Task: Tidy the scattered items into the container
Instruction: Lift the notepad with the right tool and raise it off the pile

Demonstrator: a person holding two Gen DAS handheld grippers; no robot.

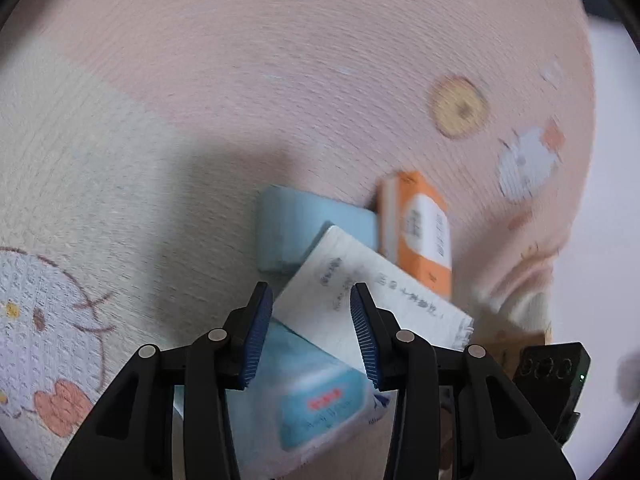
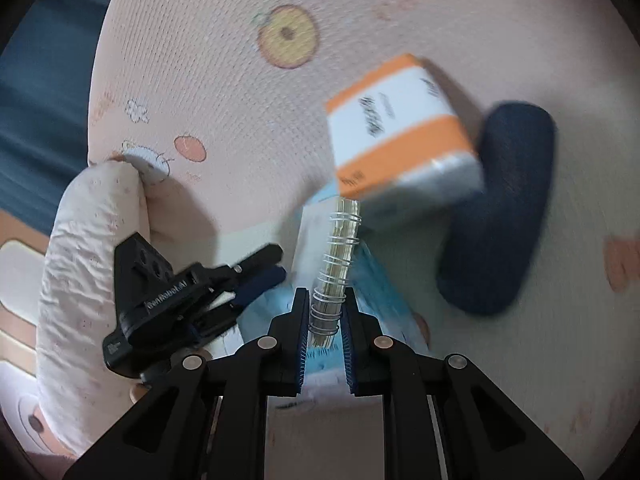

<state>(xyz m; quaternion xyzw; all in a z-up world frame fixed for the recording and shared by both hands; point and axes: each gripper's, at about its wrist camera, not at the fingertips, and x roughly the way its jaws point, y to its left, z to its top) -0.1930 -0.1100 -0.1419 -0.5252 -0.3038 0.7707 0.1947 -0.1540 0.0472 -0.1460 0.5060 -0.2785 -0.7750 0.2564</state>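
Observation:
My right gripper (image 2: 325, 320) is shut on the wire spine of a spiral notebook (image 2: 338, 264), held edge-on. My left gripper (image 1: 312, 312) is open over the notebook's white written page (image 1: 372, 292), and it also shows at the left of the right wrist view (image 2: 256, 268). A blue-and-white tissue pack (image 1: 320, 404) lies under the left fingers. A light blue block (image 1: 296, 228) and an orange-and-white box (image 1: 420, 228) lie just beyond; the box shows in the right wrist view (image 2: 400, 136). A dark blue pouch (image 2: 496, 208) lies to the right.
Everything sits inside a soft pink fabric container with cartoon prints (image 1: 280, 60). Its padded rolled rim (image 2: 88, 264) rises at the left of the right wrist view. A dark surface (image 2: 36, 80) lies outside the rim.

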